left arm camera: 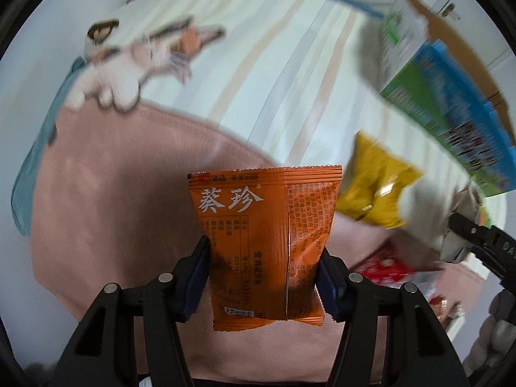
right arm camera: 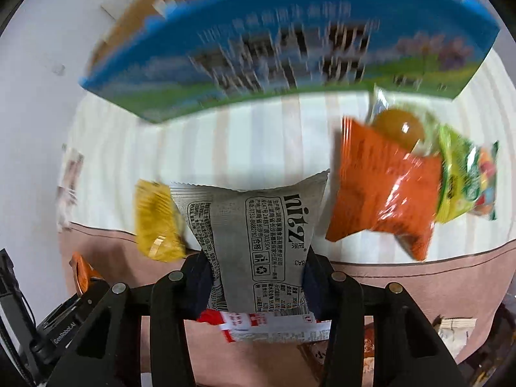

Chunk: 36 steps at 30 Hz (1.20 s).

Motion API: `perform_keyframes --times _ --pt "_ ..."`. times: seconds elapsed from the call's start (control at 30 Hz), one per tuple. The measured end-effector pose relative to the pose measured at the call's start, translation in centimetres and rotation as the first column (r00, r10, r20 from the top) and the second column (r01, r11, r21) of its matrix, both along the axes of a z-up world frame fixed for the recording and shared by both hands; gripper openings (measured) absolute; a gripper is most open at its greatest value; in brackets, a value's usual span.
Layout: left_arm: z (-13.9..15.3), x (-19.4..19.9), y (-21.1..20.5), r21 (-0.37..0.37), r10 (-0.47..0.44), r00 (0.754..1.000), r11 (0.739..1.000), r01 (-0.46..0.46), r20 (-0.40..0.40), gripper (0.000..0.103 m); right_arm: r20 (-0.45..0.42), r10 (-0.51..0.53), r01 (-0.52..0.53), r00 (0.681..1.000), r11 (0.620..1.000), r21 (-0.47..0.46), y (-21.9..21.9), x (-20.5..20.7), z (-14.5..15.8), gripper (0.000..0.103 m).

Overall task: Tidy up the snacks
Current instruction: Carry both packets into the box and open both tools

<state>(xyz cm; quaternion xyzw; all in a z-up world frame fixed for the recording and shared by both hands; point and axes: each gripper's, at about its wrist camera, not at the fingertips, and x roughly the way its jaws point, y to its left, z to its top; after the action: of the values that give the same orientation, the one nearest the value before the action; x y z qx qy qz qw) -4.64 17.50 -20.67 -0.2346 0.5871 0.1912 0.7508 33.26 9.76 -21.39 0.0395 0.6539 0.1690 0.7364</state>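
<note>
My left gripper (left arm camera: 262, 271) is shut on an orange snack packet (left arm camera: 264, 242) with white Chinese characters, held upright above a pink blanket (left arm camera: 113, 209). My right gripper (right arm camera: 256, 277) is shut on a grey snack packet (right arm camera: 254, 242) printed with black text; the same packet and the right gripper's tip show blurred at the right of the left wrist view (left arm camera: 429, 213). A blue and green cardboard box (right arm camera: 274, 42) stands ahead, open at the top, also in the left wrist view (left arm camera: 451, 106). A yellow packet (right arm camera: 158, 222) lies to the left of the grey one.
A striped white sheet (right arm camera: 258, 142) lies under the box. An orange packet (right arm camera: 383, 190), a jelly cup (right arm camera: 400, 125) and a green candy bag (right arm camera: 467, 183) lie at right. A red and white packet (right arm camera: 258, 325) lies below my right gripper. A cat-print cushion (left arm camera: 142, 58) lies far left.
</note>
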Motion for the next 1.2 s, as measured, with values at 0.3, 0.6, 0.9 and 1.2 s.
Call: perform_keyframes --times 0.3,0.6,0.9,1.2 --pt "11.1 9.0 -0.2 -0.014 -0.140 0.962 0.989 0.147 0.233 0.056 0.102 0.016 -0.033 0.995 0.986 0.164 -3.1 -0.2 11.9 0.049" --pt "14.9 23.1 -5.1 0.042 -0.334 0.913 0.942 0.334 0.235 0.057 0.177 -0.023 0.001 0.984 0.992 0.124 -7.7 8.1 18.7 0.049" --pt "10.6 36.2 -3.2 0.025 -0.366 0.929 0.930 0.366 0.045 0.057 0.139 -0.101 0.104 0.985 0.994 -0.018 -10.2 21.2 15.5 0.049" --pt "4.9 43.8 -1.1 0.028 -0.378 0.921 0.924 0.382 -0.092 0.057 0.070 -0.132 0.138 0.989 0.985 -0.105 -10.3 29.0 10.4 0.049"
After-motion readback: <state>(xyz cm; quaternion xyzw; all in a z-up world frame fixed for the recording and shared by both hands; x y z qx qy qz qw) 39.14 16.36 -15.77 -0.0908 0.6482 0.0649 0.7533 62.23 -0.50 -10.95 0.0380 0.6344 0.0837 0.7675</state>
